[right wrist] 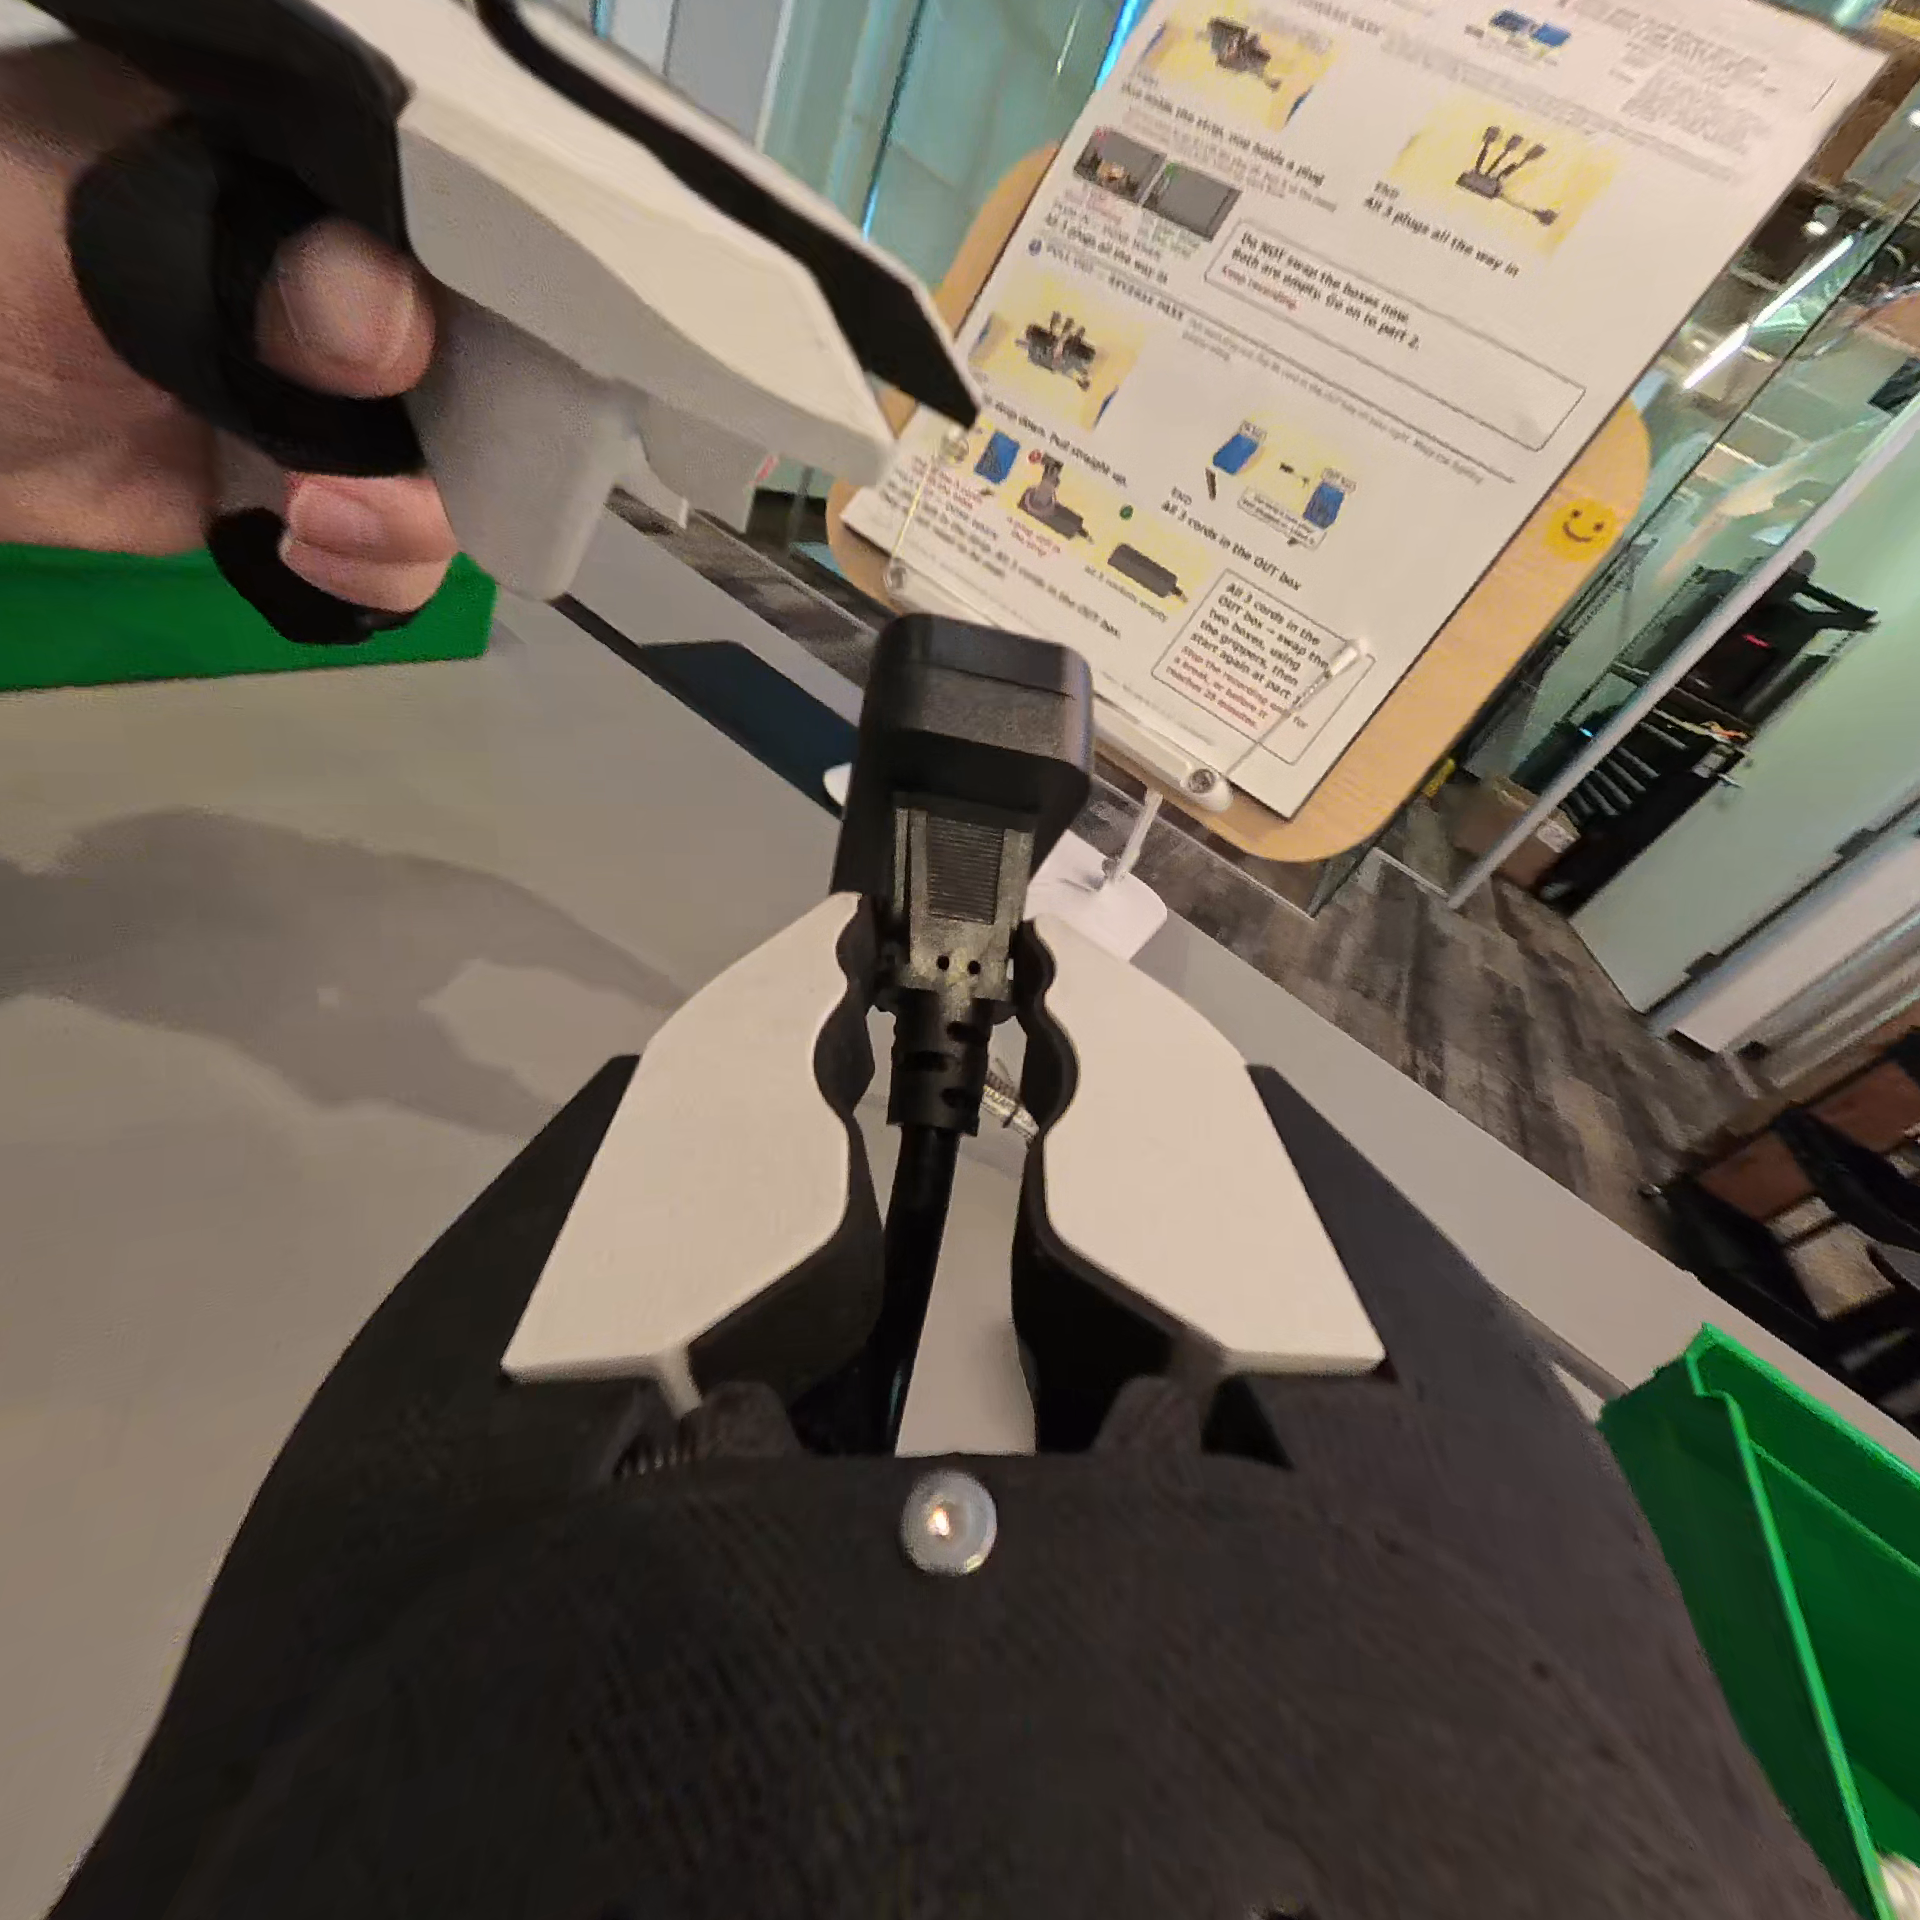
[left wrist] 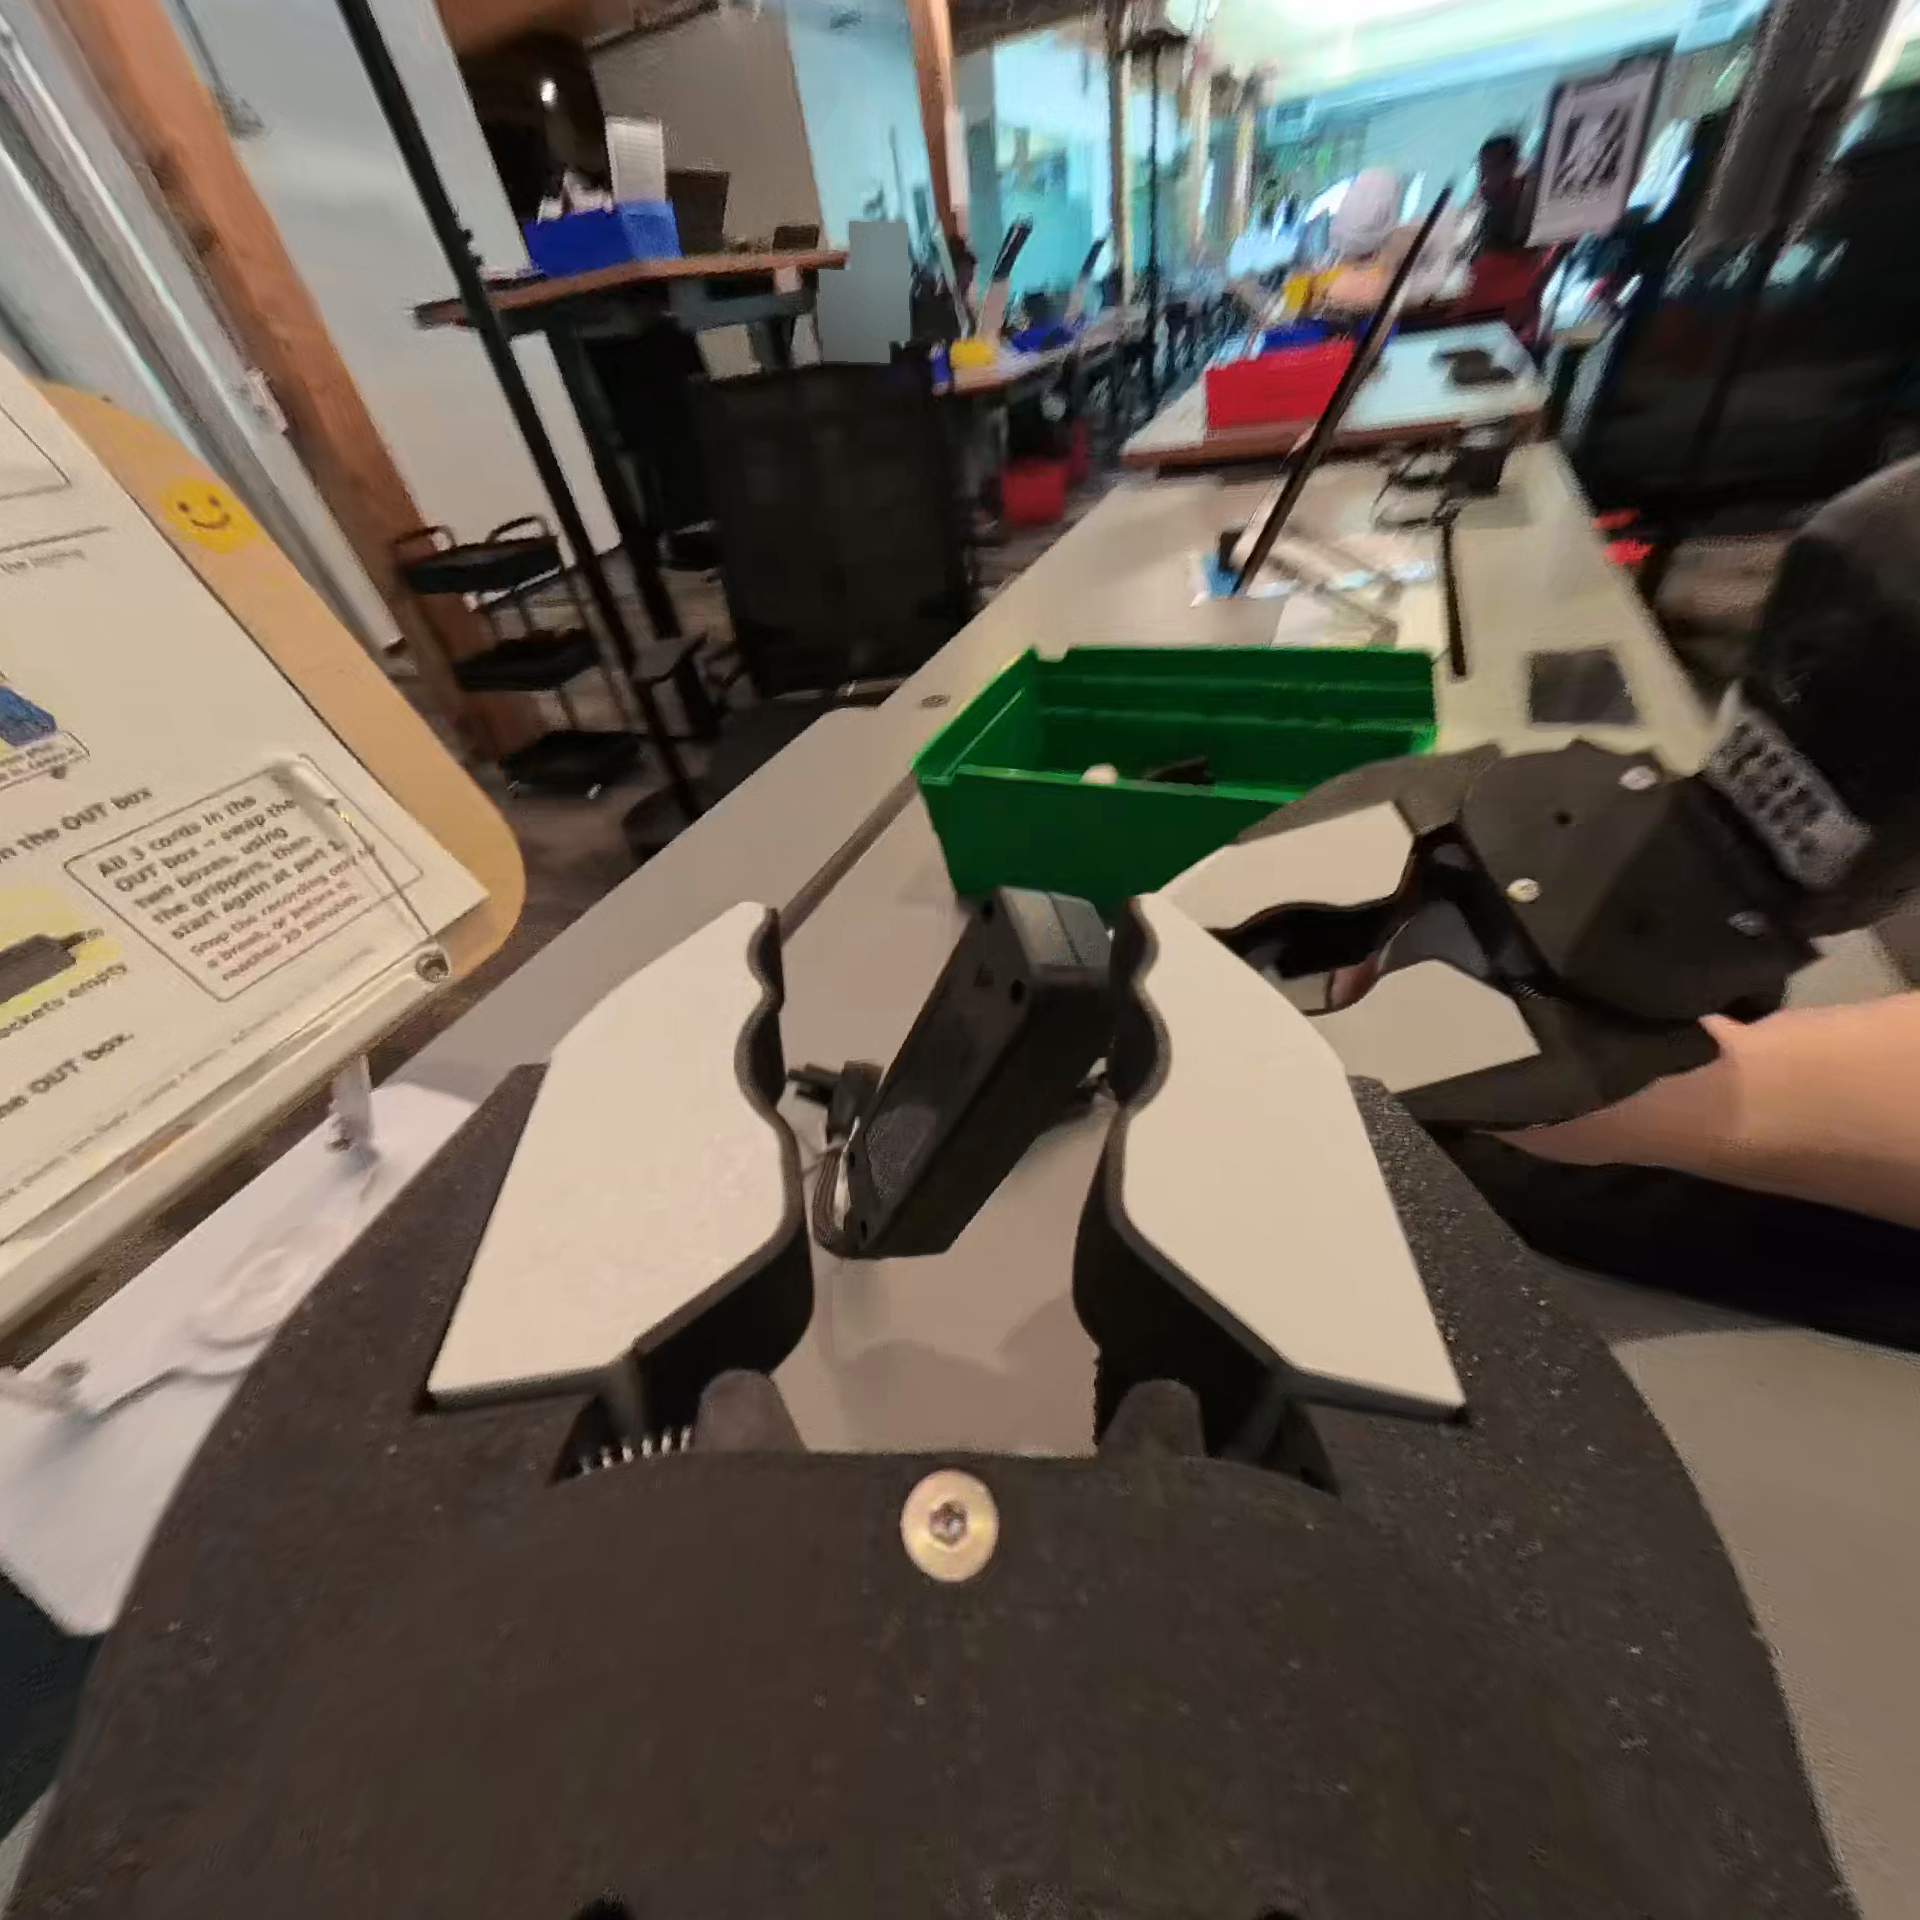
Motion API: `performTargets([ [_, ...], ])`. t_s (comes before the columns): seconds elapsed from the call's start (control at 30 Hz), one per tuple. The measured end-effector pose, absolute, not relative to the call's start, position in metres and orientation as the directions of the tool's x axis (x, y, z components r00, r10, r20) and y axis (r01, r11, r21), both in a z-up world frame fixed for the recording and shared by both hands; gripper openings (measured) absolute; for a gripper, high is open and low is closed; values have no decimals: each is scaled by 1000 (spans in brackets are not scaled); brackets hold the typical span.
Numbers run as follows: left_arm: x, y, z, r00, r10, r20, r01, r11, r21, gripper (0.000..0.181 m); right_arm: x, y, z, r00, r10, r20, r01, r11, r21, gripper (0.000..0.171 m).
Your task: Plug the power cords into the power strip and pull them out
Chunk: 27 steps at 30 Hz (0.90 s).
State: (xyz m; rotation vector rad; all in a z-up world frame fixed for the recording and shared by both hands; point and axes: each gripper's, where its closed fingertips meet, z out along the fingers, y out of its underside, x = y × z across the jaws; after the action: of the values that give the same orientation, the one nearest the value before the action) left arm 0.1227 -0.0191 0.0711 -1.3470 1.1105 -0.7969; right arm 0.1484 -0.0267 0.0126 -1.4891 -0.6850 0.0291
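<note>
With the right gripper (right wrist: 940,982) clamped on the black plug (right wrist: 951,925) seated in the power strip (right wrist: 971,717), which lifts off the grey table (right wrist: 312,935), the strip should be pinned by the spread left gripper (left wrist: 940,997) straddling it before a straight pull.

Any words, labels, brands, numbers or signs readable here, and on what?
Instruction sheet: printed headings, boxed notes and photos, partly legible; I don't quote writing.
Smiley sticker on its board: a face, no words.
Far poster: black-and-white pattern, too blurred to read.
Power strip and plug: no label visible.
</note>
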Motion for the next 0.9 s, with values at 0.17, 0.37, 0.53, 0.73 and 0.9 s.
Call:
performTargets([
  [0.17, 150, -7, 20, 386, -910, -149, -302, 28, -953, 51, 147, -21, 1, 811, 409, 417, 424, 79, -902, 25],
  [0.37, 150, 19, -9, 517, -838, -174, -224, 63, -972, 29, 142, 2, -29, 793, 439, 423, 473, -6, -881, 25],
  [0.53, 134, 41, -23, 573, -820, 7, -82, -66, -994, 31, 126, 22, -46, 782, 488, 387, 472, -59, -880, 26],
  [0.73, 117, 57, -24, 581, -814, 3, -77, -59, -995, 30, 111, 36, -47, 771, 517, 373, 474, -73, -877, 27],
  [0.9, 110, 58, -27, 531, -846, 57, -30, -86, -996, 32, 102, 37, -48, 801, 444, 401, 480, -78, -874, 27],
])
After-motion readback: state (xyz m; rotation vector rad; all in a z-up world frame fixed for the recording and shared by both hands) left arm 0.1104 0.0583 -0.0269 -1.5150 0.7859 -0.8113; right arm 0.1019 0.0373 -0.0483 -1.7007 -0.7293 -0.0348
